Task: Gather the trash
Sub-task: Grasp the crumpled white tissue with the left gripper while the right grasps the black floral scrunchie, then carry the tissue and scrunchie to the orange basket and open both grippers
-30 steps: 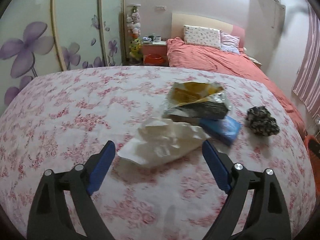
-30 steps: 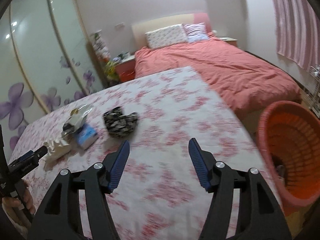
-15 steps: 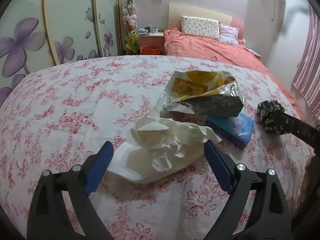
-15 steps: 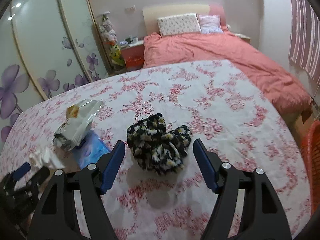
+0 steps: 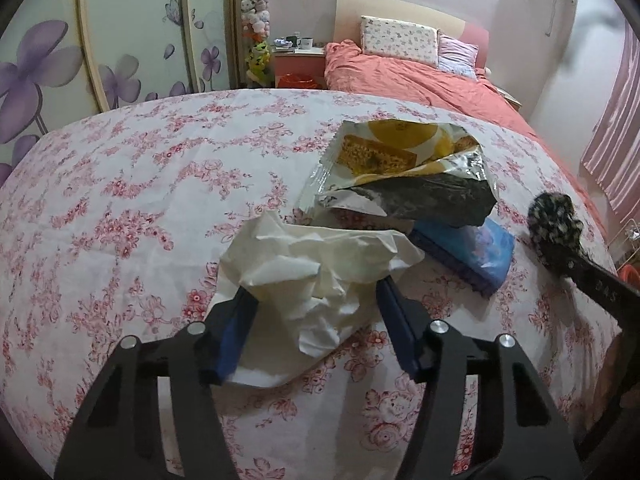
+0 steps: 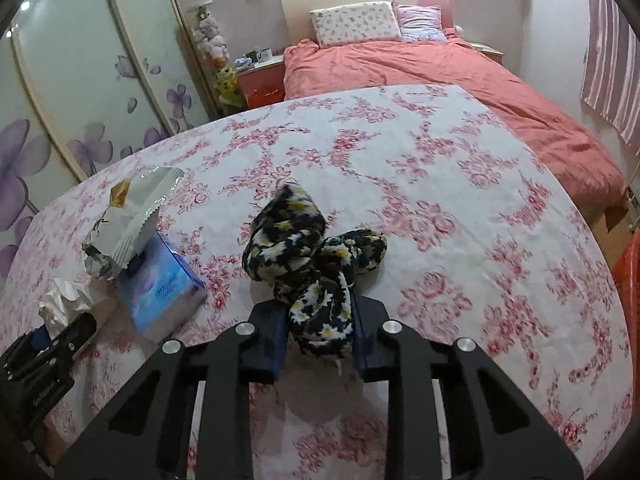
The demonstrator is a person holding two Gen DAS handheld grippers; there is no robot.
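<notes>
A crumpled white paper [image 5: 316,276] lies on the floral cloth, and my left gripper [image 5: 316,332] has closed in on its near end, both pads touching it. Behind it lie an open foil snack bag [image 5: 400,172] and a blue tissue pack [image 5: 468,252]. My right gripper [image 6: 320,340] is shut on the near end of a black flowered cloth bundle [image 6: 308,248]. The bundle [image 5: 554,226] also shows at the right of the left wrist view, and the paper [image 6: 64,304], bag [image 6: 128,216] and pack [image 6: 164,292] show at the left of the right wrist view.
The floral cloth [image 6: 460,216] covers a wide surface in front of a bed with a red cover [image 6: 440,72]. An orange basket edge [image 6: 628,276] shows at the far right, beyond the cloth's edge. Sliding doors with purple flowers [image 5: 80,40] stand at the left.
Both grippers moved forward and down and narrowed. The left one closed onto the white paper. The right one closed onto the flowered bundle.
</notes>
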